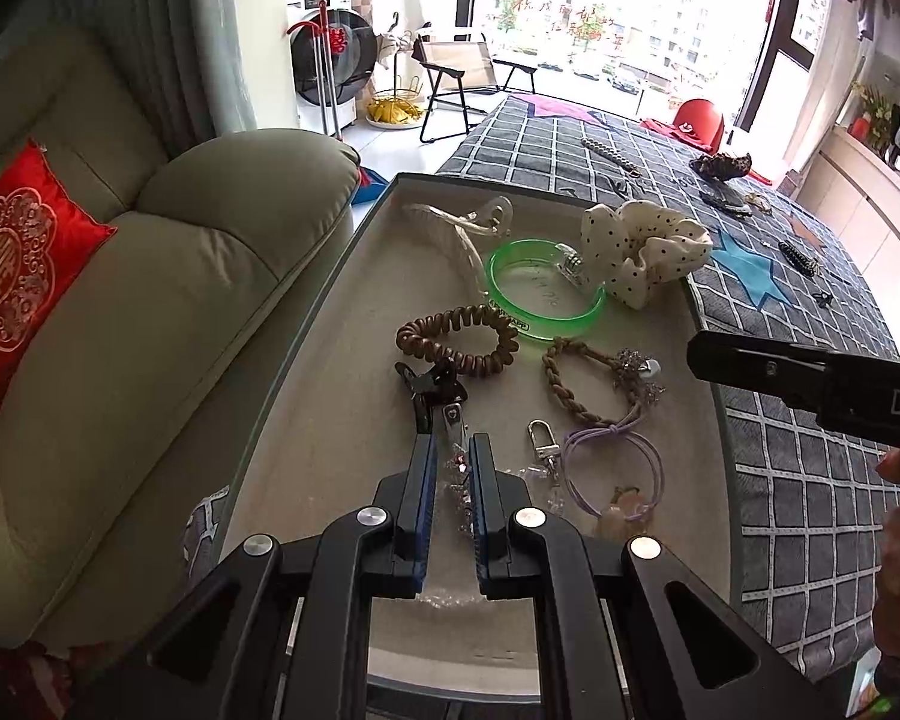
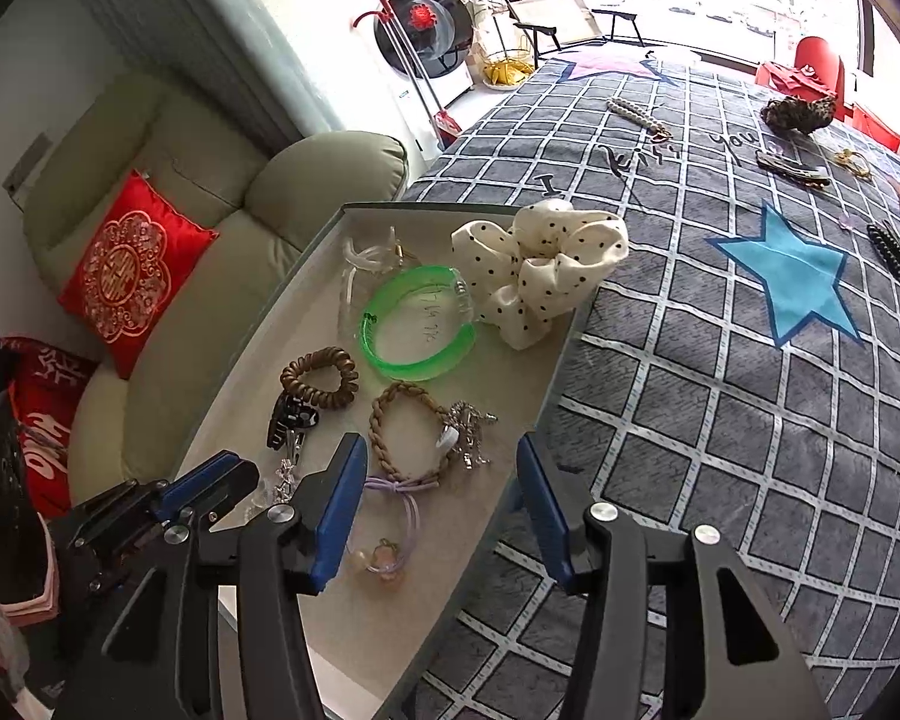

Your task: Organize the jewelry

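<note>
Landmark: grey tray (image 1: 330, 324) on the checked blanket (image 2: 720, 420).
Left gripper (image 1: 452, 468): pressed together, pinching a sparkly crystal clip (image 1: 457, 474) just above the tray's near end.
Crystal clip: likely light, stiff and fragile; best taken by its metal spine, not the stones.
Purple hair tie (image 2: 402, 498): lies on the tray beside the clip; soft, light, easy to snag.
Right gripper (image 2: 441, 510): spread, nothing between its fingers, over the tray's right rim.
</note>
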